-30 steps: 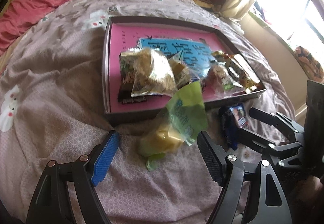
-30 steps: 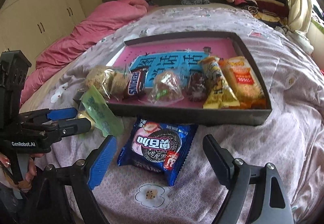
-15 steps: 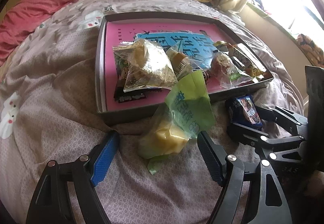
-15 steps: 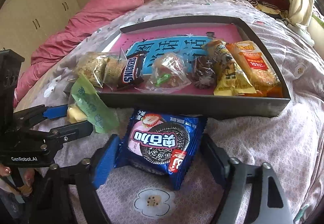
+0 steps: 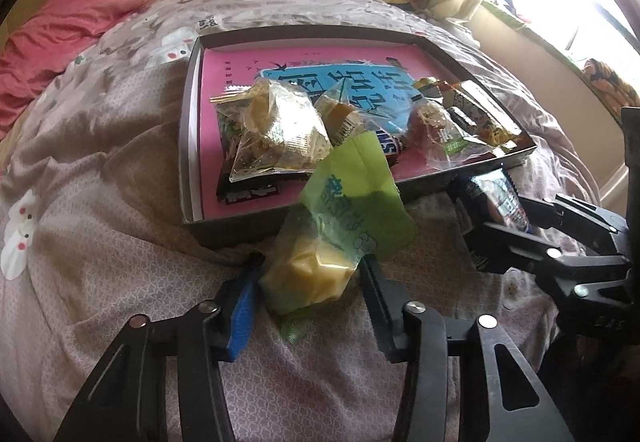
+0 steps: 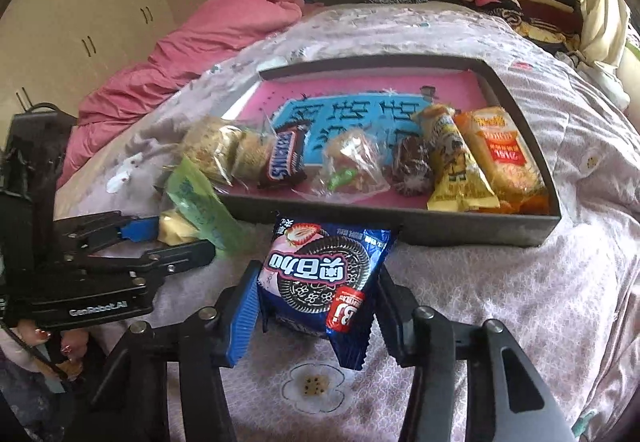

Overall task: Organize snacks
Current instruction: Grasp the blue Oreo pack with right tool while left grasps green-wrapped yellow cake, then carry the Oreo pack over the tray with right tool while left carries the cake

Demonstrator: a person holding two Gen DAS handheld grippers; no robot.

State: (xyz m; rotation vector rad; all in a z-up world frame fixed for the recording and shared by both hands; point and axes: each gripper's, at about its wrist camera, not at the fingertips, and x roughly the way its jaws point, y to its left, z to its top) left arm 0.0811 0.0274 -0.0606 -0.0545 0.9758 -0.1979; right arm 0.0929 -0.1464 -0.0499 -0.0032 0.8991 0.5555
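Left gripper [image 5: 308, 282]: jaws just closing, clamping the green snack bag [image 5: 320, 262] on the bedspread [image 5: 100, 242].
Right gripper [image 6: 316, 306]: jaws just closing, squeezing the blue cookie pack [image 6: 320, 274] beside the tray [image 6: 440, 230].

I had the shallow dark cardboard tray [image 6: 400, 230] lying on the mauve patterned bed [image 6: 500, 282], snack packets along its near wall. Before it lay the blue cookie packet [image 6: 324, 274] between my right claw's [image 6: 316, 306] jaws; to its left, the green-wrapped yellow cake [image 5: 320, 262] between my left claw's [image 5: 308, 294].
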